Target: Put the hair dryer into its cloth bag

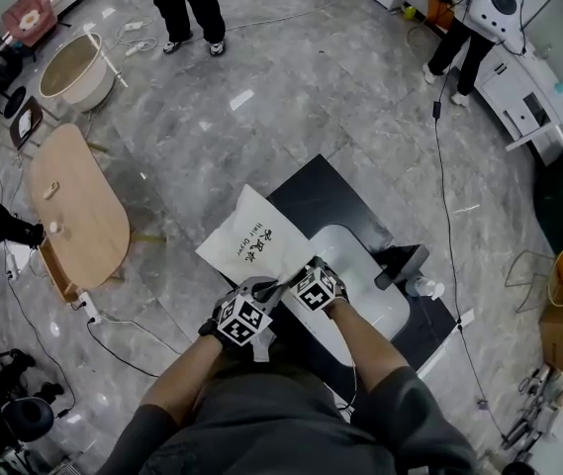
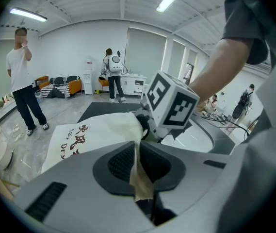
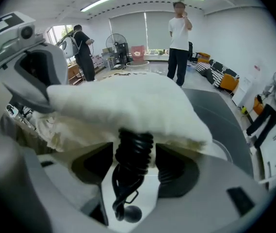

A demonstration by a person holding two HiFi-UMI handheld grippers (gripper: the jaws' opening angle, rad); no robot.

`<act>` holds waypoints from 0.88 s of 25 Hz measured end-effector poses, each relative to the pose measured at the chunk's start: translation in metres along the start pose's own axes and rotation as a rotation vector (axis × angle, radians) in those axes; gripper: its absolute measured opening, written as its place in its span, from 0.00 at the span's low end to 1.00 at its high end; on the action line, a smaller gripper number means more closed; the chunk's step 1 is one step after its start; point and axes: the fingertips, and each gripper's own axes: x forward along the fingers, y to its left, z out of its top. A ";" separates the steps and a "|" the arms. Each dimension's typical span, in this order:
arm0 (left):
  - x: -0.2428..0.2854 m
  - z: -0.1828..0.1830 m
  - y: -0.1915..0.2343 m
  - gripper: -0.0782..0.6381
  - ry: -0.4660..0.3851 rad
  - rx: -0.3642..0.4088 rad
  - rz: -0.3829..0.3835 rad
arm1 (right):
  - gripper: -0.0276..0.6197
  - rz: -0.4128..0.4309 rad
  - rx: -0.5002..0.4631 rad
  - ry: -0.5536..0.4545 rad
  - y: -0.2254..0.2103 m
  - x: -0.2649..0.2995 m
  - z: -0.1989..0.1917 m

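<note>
A white cloth bag (image 1: 253, 241) with printed lettering lies across the black table (image 1: 313, 196) and the white oval tray (image 1: 365, 285). My left gripper (image 1: 264, 295) is shut on the bag's near edge, a fold of cloth (image 2: 138, 176) pinched between its jaws. My right gripper (image 1: 298, 277) is right beside it at the bag's mouth. In the right gripper view its jaws (image 3: 134, 165) stand open with the hair dryer's black coiled cord (image 3: 132, 152) between them, running up into the bag (image 3: 128, 103). The dryer's body is hidden inside the cloth.
A black handle-like object (image 1: 402, 265) and a small bottle (image 1: 425, 287) lie on the table's right side. An oval wooden table (image 1: 75, 206) and a round tub (image 1: 71, 71) stand at the left. People stand at the back (image 1: 188, 8). Cables run over the floor.
</note>
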 end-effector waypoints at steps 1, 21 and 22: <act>0.000 0.001 0.001 0.15 -0.001 -0.002 0.001 | 0.45 0.000 -0.009 -0.002 0.001 -0.004 -0.006; 0.011 -0.003 -0.009 0.15 0.026 -0.008 -0.060 | 0.26 -0.060 -0.044 -0.057 -0.003 -0.010 -0.011; 0.011 -0.003 -0.010 0.15 0.027 -0.008 -0.065 | 0.26 -0.062 -0.043 -0.071 -0.003 -0.009 -0.003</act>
